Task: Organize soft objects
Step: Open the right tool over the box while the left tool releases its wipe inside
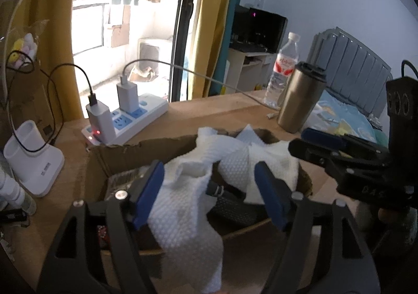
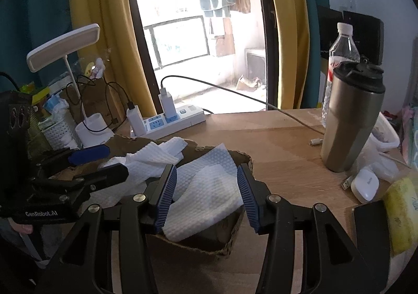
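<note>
Right wrist: two tissues (image 2: 209, 184), one box (image 2: 232, 239).

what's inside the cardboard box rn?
White textured cloths fill the cardboard box and spill over its rim. A dark ribbed item shows beneath them; the box bottom is covered, so nothing else can be made out.

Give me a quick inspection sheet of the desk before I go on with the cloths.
Surface: wooden desk, partly covered.
Job's things: white textured cloths piled in a torn cardboard box, one draping over its near edge.
Clutter: steel tumbler, water bottle, desk lamp, white earbud case.
Grippers: left claw open over the box; right claw open over the cloths.
Cables: power strip with two chargers; white cable crossing the desk.
Surroundings: yellow curtains, balcony door.
</note>
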A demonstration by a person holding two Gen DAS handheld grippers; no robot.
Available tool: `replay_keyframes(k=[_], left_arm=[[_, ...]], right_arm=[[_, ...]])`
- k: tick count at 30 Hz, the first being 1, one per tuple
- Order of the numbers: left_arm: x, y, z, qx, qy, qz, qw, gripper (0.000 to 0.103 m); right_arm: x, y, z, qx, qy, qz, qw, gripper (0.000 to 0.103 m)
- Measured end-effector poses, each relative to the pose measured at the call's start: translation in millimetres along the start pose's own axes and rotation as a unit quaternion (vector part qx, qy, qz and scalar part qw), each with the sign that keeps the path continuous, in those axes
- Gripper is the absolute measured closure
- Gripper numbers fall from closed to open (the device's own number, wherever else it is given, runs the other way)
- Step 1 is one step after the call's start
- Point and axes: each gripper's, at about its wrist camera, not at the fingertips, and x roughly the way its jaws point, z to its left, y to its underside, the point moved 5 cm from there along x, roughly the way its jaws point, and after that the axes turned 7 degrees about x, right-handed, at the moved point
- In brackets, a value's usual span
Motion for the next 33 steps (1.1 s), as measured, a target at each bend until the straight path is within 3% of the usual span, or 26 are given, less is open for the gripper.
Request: replay_keyframes(k=[14, 19, 29, 33], left_arm=[[-40.1, 10.1, -1.6, 0.000, -0.008, -0.023, 0.9997, 0.028], [-53.8, 12.6, -2.8, -0.002, -0.010, -0.034, 0.9994, 0.016], [-80.2, 18.7, -6.8, 0.000, -0.019, -0.051, 0.9985, 0.014], [-92.5, 22.5, -8.8, 0.002, -0.023, -0.058, 0.9980, 0.009]], right_arm=[[-28.9, 7.6, 20.8, -0.013, 0.002, -0.012, 1.000, 0.045], [-39.1, 10.7, 27.2, -0.018, 0.003, -0.017, 1.000, 0.045], [-61.2, 19.6, 36.8, -0.025, 0.009, -0.025, 0.999, 0.044], [-71.3, 22.9, 42.7, -0.029, 0.012, -0.031, 0.999, 0.044]])
